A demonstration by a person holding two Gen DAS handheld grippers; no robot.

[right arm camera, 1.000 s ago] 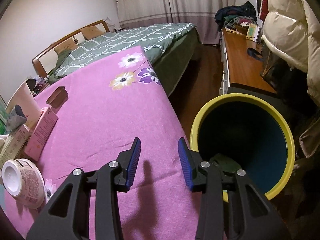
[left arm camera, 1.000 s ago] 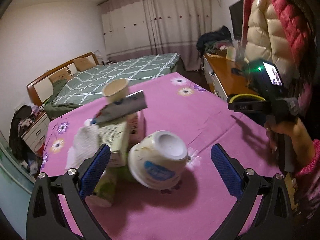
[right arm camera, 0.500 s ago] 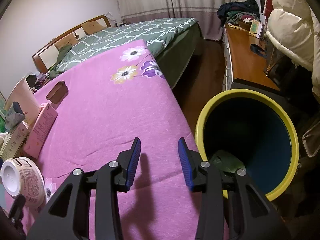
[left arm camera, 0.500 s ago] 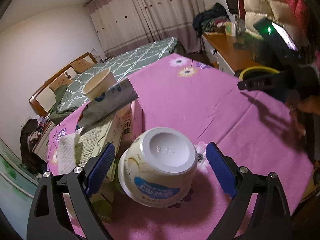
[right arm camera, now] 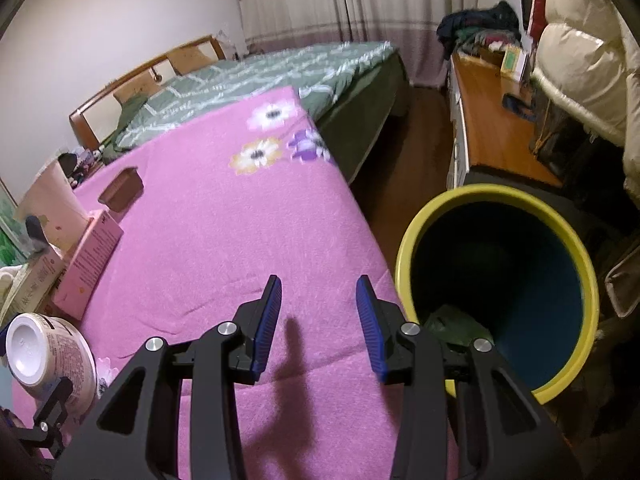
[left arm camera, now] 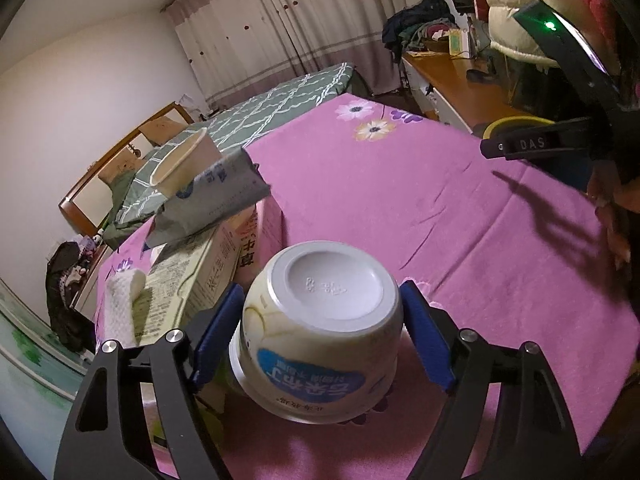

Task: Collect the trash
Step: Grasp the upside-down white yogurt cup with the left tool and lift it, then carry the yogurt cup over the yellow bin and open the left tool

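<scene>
The left gripper [left arm camera: 320, 316] is closing its blue fingers [left arm camera: 425, 340] around an upturned instant-noodle bowl [left arm camera: 320, 328] on the pink tablecloth [left arm camera: 400, 200], while the right gripper [right arm camera: 318, 320] hangs parted and empty beside the yellow-rimmed trash bin [right arm camera: 500, 292].

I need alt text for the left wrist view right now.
The left hand-held gripper is closing its blue pads around an upside-down white food cup on a pink flowered cloth. Cartons, a paper cup and a tissue pile up left of it.
</scene>
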